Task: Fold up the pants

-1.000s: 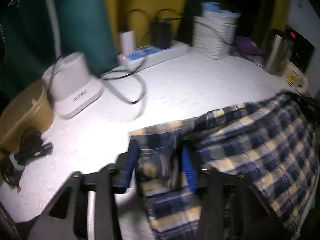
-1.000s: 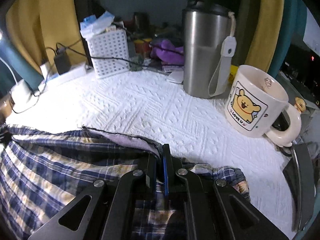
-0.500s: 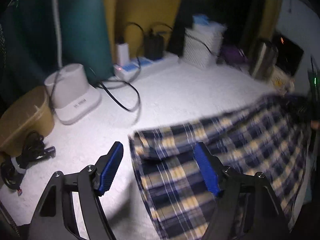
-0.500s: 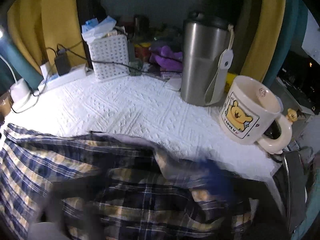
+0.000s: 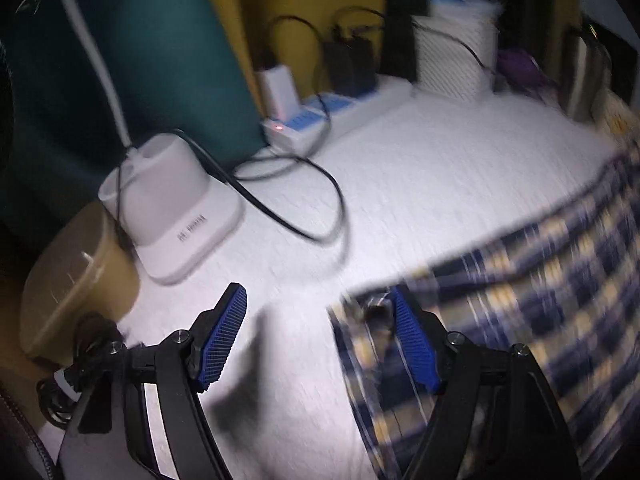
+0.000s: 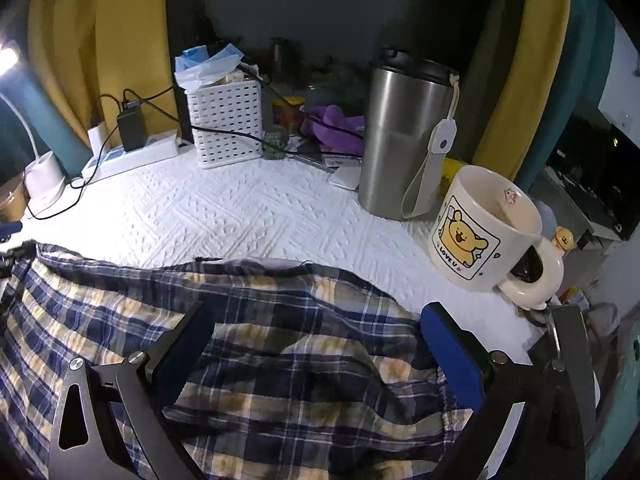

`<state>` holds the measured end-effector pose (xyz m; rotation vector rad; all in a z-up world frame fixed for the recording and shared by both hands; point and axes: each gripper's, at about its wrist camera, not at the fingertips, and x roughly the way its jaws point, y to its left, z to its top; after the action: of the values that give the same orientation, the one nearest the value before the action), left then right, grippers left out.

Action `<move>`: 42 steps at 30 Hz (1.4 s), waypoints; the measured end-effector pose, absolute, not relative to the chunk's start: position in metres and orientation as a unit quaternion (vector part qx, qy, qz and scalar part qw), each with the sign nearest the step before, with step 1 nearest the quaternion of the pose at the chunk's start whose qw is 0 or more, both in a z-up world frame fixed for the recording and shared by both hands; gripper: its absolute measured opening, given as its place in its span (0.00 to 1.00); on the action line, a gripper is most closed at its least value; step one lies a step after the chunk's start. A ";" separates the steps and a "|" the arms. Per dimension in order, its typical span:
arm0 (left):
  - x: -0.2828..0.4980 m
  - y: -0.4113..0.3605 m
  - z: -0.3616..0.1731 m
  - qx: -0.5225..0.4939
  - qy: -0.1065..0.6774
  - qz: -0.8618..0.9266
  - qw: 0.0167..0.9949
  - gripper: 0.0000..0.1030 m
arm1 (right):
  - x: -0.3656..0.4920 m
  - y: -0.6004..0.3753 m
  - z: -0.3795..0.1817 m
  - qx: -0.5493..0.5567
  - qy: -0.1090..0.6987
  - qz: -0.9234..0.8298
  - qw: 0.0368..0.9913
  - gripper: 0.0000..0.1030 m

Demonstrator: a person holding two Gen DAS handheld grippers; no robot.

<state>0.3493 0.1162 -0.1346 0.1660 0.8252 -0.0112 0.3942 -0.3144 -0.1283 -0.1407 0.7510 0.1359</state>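
Observation:
The blue, yellow and white plaid pants (image 6: 248, 344) lie spread on the white textured tablecloth (image 6: 240, 216). In the left wrist view the pants (image 5: 540, 288) fill the lower right, blurred by motion. My left gripper (image 5: 316, 340) is open and empty, off the pants' left edge, its right finger over the cloth's corner. My right gripper (image 6: 316, 344) is open wide above the rumpled right end of the pants, holding nothing.
A bear mug (image 6: 484, 236) and a steel tumbler (image 6: 404, 140) stand at the right. A white basket (image 6: 226, 124), power strip (image 6: 132, 152) with cables, and lamp base (image 5: 172, 204) line the back. A tan box (image 5: 68, 276) sits at the left edge.
Both grippers let go of the pants and opened wide. The left gripper drew back and moved left off the cloth. The pants now lie flat on the tablecloth.

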 end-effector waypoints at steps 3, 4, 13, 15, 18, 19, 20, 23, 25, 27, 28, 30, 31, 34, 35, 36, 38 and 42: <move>0.348 0.130 -0.119 0.038 0.381 0.015 0.923 0.72 | 0.394 -0.315 -0.123 -0.063 0.358 0.064 0.929 1.00; 0.342 0.133 -0.113 0.030 0.371 0.012 0.928 0.72 | 0.392 -0.315 -0.121 -0.060 0.354 0.066 0.931 1.00; 0.269 0.126 -0.120 0.008 0.418 -0.032 0.908 0.72 | 0.372 -0.213 -0.134 -0.119 0.357 0.200 0.905 1.00; 0.248 0.123 -0.127 -0.008 0.432 -0.050 0.901 0.72 | 0.376 -0.190 -0.138 -0.127 0.360 0.220 0.898 1.00; 0.218 0.121 -0.132 -0.030 0.440 -0.066 0.895 0.72 | 0.387 -0.158 -0.147 -0.149 0.370 0.232 0.887 1.00; 0.211 0.121 -0.133 -0.039 0.444 -0.073 0.892 0.71 | 0.389 -0.152 -0.150 -0.157 0.372 0.228 0.886 1.00; 0.205 0.120 -0.134 -0.044 0.446 -0.081 0.890 0.71 | 0.392 -0.146 -0.155 -0.165 0.377 0.220 0.884 1.00; 0.185 0.117 -0.133 -0.052 0.448 -0.094 0.887 0.60 | 0.388 -0.143 -0.155 -0.151 0.376 0.226 0.886 1.00; 0.177 0.116 -0.133 -0.062 0.452 -0.102 0.884 0.52 | 0.375 -0.148 -0.151 -0.143 0.372 0.225 0.889 1.00; 0.169 0.113 -0.133 -0.068 0.452 -0.109 0.883 0.41 | 0.368 -0.151 -0.149 -0.137 0.374 0.222 0.890 1.00; 0.166 0.110 -0.134 -0.067 0.454 -0.112 0.881 0.36 | 0.361 -0.154 -0.148 -0.133 0.374 0.221 0.891 1.00; 0.158 0.105 -0.137 -0.062 0.455 -0.118 0.880 0.29 | 0.349 -0.161 -0.147 -0.125 0.376 0.218 0.892 1.00; 0.156 0.103 -0.138 -0.061 0.455 -0.118 0.880 0.26 | 0.341 -0.164 -0.147 -0.122 0.378 0.219 0.891 1.00; 0.148 0.098 -0.143 -0.055 0.454 -0.123 0.881 0.08 | 0.318 -0.171 -0.152 -0.126 0.384 0.225 0.887 1.00; 0.146 0.097 -0.145 -0.050 0.452 -0.121 0.882 0.07 | 0.309 -0.172 -0.155 -0.133 0.386 0.227 0.884 1.00; 0.142 0.096 -0.145 -0.048 0.446 -0.116 0.886 0.06 | 0.305 -0.173 -0.158 -0.135 0.387 0.226 0.884 1.00; 0.135 0.097 -0.142 -0.042 0.436 -0.108 0.893 0.05 | 0.293 -0.175 -0.164 -0.132 0.396 0.226 0.880 1.00; 0.121 0.102 -0.139 -0.040 0.430 -0.091 0.897 0.05 | 0.268 -0.170 -0.177 -0.136 0.407 0.244 0.869 1.00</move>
<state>0.1208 0.1024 -0.1393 -0.0835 0.8912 -0.1879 0.2681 -0.1696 -0.1771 -0.2851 0.8515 0.5114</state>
